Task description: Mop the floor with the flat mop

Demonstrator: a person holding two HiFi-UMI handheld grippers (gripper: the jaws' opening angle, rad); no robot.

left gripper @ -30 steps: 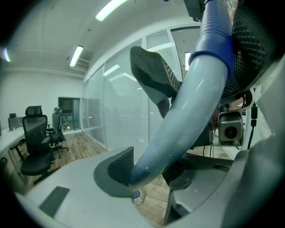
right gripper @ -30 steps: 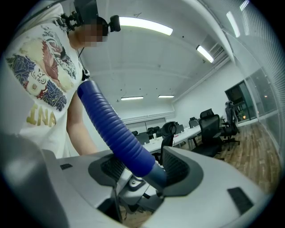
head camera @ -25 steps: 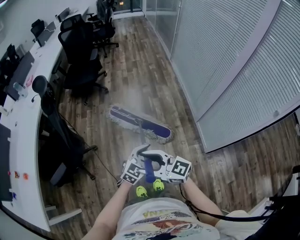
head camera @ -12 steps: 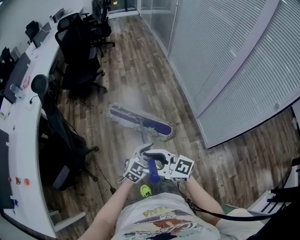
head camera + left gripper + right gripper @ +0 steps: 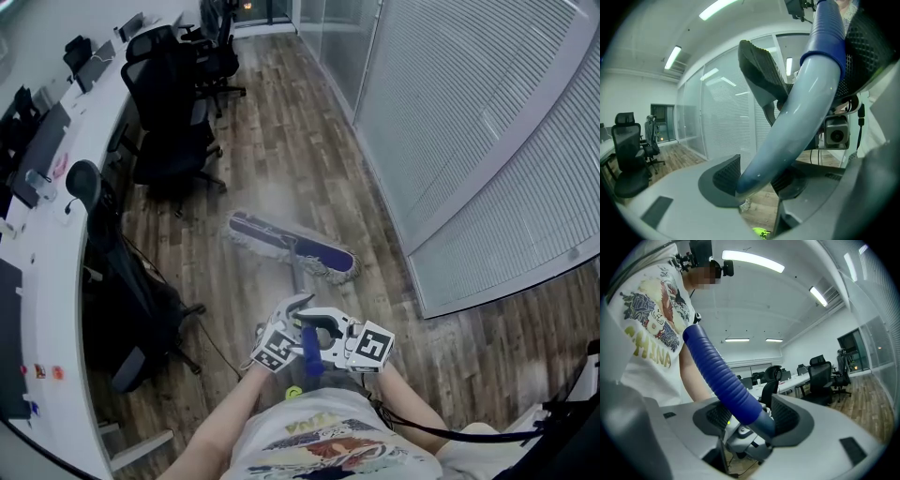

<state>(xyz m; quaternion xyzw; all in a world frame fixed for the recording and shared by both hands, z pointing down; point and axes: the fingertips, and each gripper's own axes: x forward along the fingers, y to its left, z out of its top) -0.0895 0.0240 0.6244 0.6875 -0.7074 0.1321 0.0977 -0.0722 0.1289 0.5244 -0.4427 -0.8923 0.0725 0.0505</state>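
The flat mop's purple head (image 5: 292, 246) with its white fringe lies flat on the wooden floor ahead of me. Its grey pole (image 5: 297, 279) slopes back to my hands and ends in a blue ribbed grip (image 5: 311, 360). My left gripper (image 5: 296, 328) is shut on the grey pole (image 5: 797, 126) just below that grip. My right gripper (image 5: 317, 349) is shut on the blue ribbed grip (image 5: 726, 376), close behind the left one. The two grippers are nearly touching in front of my body.
A long white desk (image 5: 47, 253) with screens runs down the left. Black office chairs (image 5: 173, 141) stand along it, and another chair (image 5: 117, 281) is close at my left. A glass wall with blinds (image 5: 469, 141) bounds the right. A thin cable (image 5: 211, 342) lies on the floor.
Both grippers have moved together with the handle, and their grip is unchanged. The mop head has slid a little farther from me. My green shoes have nearly dropped out of sight.
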